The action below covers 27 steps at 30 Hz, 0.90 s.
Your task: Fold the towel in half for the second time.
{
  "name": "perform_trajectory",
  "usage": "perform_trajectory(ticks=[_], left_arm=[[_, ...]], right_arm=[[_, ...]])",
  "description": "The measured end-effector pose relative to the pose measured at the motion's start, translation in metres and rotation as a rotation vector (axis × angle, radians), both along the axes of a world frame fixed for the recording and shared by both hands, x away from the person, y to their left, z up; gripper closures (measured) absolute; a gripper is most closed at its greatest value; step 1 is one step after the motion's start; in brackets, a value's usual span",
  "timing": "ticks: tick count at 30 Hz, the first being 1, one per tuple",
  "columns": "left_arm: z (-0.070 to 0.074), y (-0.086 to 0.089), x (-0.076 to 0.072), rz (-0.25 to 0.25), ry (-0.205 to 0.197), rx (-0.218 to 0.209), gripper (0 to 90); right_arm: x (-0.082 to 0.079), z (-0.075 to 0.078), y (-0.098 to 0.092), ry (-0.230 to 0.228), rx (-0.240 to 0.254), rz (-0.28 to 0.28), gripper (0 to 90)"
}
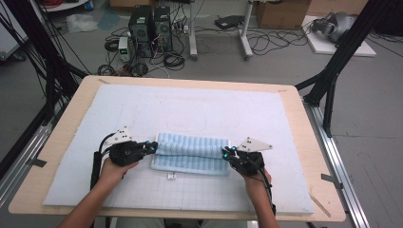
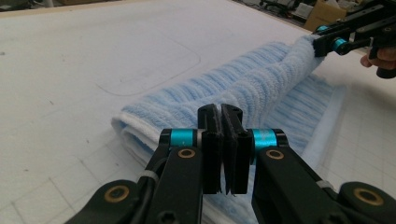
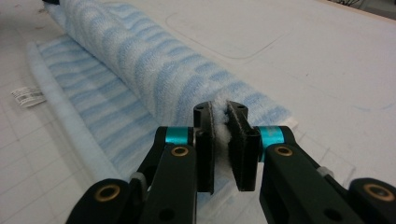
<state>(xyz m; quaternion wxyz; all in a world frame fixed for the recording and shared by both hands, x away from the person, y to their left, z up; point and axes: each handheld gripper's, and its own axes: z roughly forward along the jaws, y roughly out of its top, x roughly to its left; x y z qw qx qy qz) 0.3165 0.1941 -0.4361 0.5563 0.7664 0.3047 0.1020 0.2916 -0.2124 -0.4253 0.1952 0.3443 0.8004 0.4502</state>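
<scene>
Left claw [image 1: 153,147] clamped on the blue striped towel [image 1: 192,152], right claw [image 1: 226,152] clamped on its other end, forearms angled inward over the worktop [image 1: 71,118], small white tag [image 1: 171,175] unreadable.

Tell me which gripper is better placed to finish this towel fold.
Neither alone, probably: left gripper and right gripper each pinch one end of the striped towel's lifted fold, level with each other. Both should carry it on together.
</scene>
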Motion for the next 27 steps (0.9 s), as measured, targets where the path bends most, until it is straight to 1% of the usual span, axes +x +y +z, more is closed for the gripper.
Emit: perform_trajectory(ticks=[1, 2, 4, 5, 6, 7, 9, 10, 11, 12, 13, 14, 15, 16, 17, 18, 19, 20, 21, 22, 23, 24, 25, 26, 27], left_arm=[[0.0, 0.0, 0.0, 0.0, 0.0, 0.0, 86.3], [-0.001, 0.0, -0.001, -0.003, 0.003, 0.001, 86.3], [-0.001, 0.001, -0.004, -0.005, 0.006, 0.004, 86.3], [-0.002, 0.001, -0.006, -0.004, 0.01, 0.003, 86.3], [-0.002, 0.001, -0.007, -0.006, 0.013, 0.003, 86.3], [-0.003, 0.001, -0.011, -0.011, 0.017, 0.015, 86.3], [-0.004, 0.001, -0.012, -0.014, 0.02, 0.018, 86.2], [-0.005, 0.001, -0.013, -0.017, 0.027, 0.02, 84.9], [-0.005, 0.001, -0.013, -0.012, 0.036, 0.016, 80.5], [-0.005, 0.001, -0.012, 0.01, 0.072, -0.007, 73.3], [-0.005, 0.002, -0.011, 0.03, 0.086, -0.027, 64.4], [-0.005, 0.002, -0.011, 0.03, 0.086, -0.027, 56.6], [-0.003, 0.003, -0.01, 0.049, 0.094, -0.046, 56.6], [0.002, 0.005, -0.009, 0.069, 0.089, -0.064, 50.7], [0.005, 0.005, -0.008, 0.07, 0.07, -0.067, 50.6], [0.005, 0.005, -0.008, 0.07, 0.07, -0.067, 51.2], [0.008, 0.004, -0.008, 0.063, 0.062, -0.066, 52.4], [0.008, 0.003, -0.008, 0.054, 0.059, -0.061, 52.4], [0.008, 0.0, -0.007, 0.042, 0.057, -0.046, 55.5], [0.006, -0.003, -0.007, 0.037, 0.068, -0.03, 55.5], [0.0, -0.01, -0.006, 0.019, 0.087, 0.029, 59.0], [0.0, -0.01, -0.006, 0.019, 0.087, 0.029, 60.3], [-0.003, -0.012, -0.006, 0.012, 0.1, 0.055, 60.3], [-0.005, -0.014, -0.006, 0.006, 0.107, 0.076, 60.9], [-0.007, -0.016, -0.006, 0.01, 0.114, 0.098, 61.5]], right_arm=[[0.0, 0.0, 0.0, 0.0, 0.0, 0.0, 82.0], [-0.005, 0.0, 0.0, -0.007, -0.002, 0.007, 82.0], [-0.007, 0.0, 0.0, -0.012, -0.006, 0.006, 82.0], [-0.012, 0.001, 0.001, -0.015, -0.009, 0.014, 82.0], [-0.012, 0.001, 0.001, -0.015, -0.009, 0.014, 82.0], [-0.016, 0.002, 0.001, -0.012, -0.005, 0.021, 82.0], [-0.017, 0.002, 0.002, -0.014, -0.009, 0.025, 82.0], [-0.017, 0.001, 0.001, -0.006, -0.012, 0.028, 81.9], [-0.017, 0.0, 0.001, -0.002, -0.015, 0.028, 81.5], [-0.017, -0.001, 0.0, 0.01, -0.014, 0.026, 80.4], [-0.016, -0.002, 0.0, 0.013, -0.011, 0.029, 77.1], [-0.016, -0.002, 0.0, 0.013, -0.011, 0.029, 77.1], [-0.016, -0.002, -0.001, 0.023, 0.001, 0.038, 69.6], [-0.017, 0.002, -0.006, 0.008, 0.055, 0.033, 61.7], [-0.017, 0.006, -0.008, -0.007, 0.084, 0.026, 59.3], [-0.017, 0.006, -0.008, -0.007, 0.084, 0.026, 59.3], [-0.018, 0.018, -0.013, -0.033, 0.162, 0.006, 58.5], [-0.018, 0.018, -0.013, -0.033, 0.162, 0.006, 58.5], [-0.017, 0.021, -0.012, -0.04, 0.147, 0.009, 58.9], [-0.017, 0.021, -0.012, -0.04, 0.147, 0.009, 58.9], [-0.014, 0.014, -0.005, -0.012, 0.106, 0.019, 59.5], [-0.014, 0.014, -0.005, -0.012, 0.106, 0.019, 59.5], [-0.011, 0.009, 0.0, 0.012, 0.079, 0.024, 59.6], [-0.01, 0.003, 0.004, 0.031, 0.061, 0.035, 60.3], [-0.008, -0.002, 0.007, 0.05, 0.048, 0.042, 60.4]])
